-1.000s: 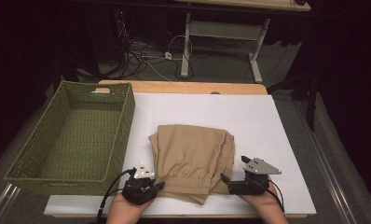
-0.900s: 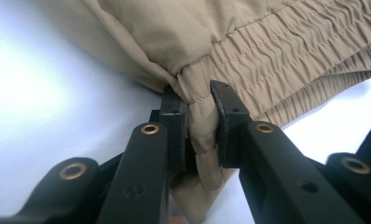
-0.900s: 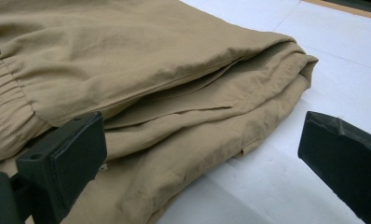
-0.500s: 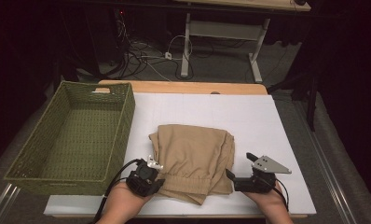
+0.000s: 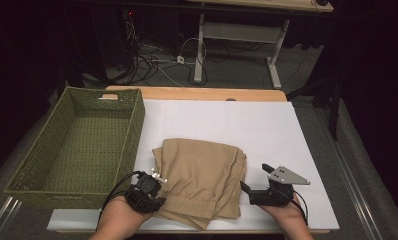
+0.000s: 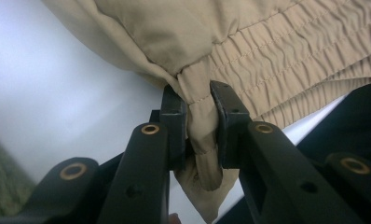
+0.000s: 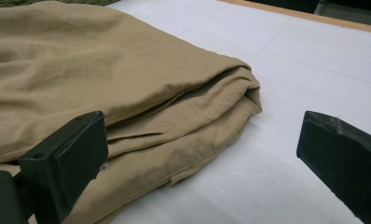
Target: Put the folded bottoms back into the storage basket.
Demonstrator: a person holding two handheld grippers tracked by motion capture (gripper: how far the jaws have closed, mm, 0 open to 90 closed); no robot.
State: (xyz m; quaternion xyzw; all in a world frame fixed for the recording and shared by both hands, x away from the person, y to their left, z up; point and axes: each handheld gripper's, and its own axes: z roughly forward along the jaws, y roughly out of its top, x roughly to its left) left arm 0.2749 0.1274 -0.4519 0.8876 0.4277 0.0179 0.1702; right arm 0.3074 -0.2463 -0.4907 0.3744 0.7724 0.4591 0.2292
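A folded tan garment [image 5: 202,175] with an elastic waistband lies near the front of the white table [image 5: 267,125]. My left gripper [image 5: 154,187] is at the garment's front left corner, and in the left gripper view [image 6: 198,100] its jaws are shut on a bunched strip of the hem. The gathered tan cloth [image 6: 249,42] hangs from the grip, lifted a little off the table. My right gripper [image 5: 254,177] sits at the garment's right side. In the right gripper view [image 7: 202,135] its jaws stand wide open, with the folded edge of the garment [image 7: 104,70] just ahead of the left jaw.
A green woven basket [image 5: 132,135] stands on the left of the table, its right wall close to the garment. A wooden strip [image 5: 197,93] runs along the table's far edge. Cables and desk legs lie on the dark floor beyond.
My left gripper has risen with the garment's corner pinched in it, lifting that edge off the table. The right gripper has stayed where it was.
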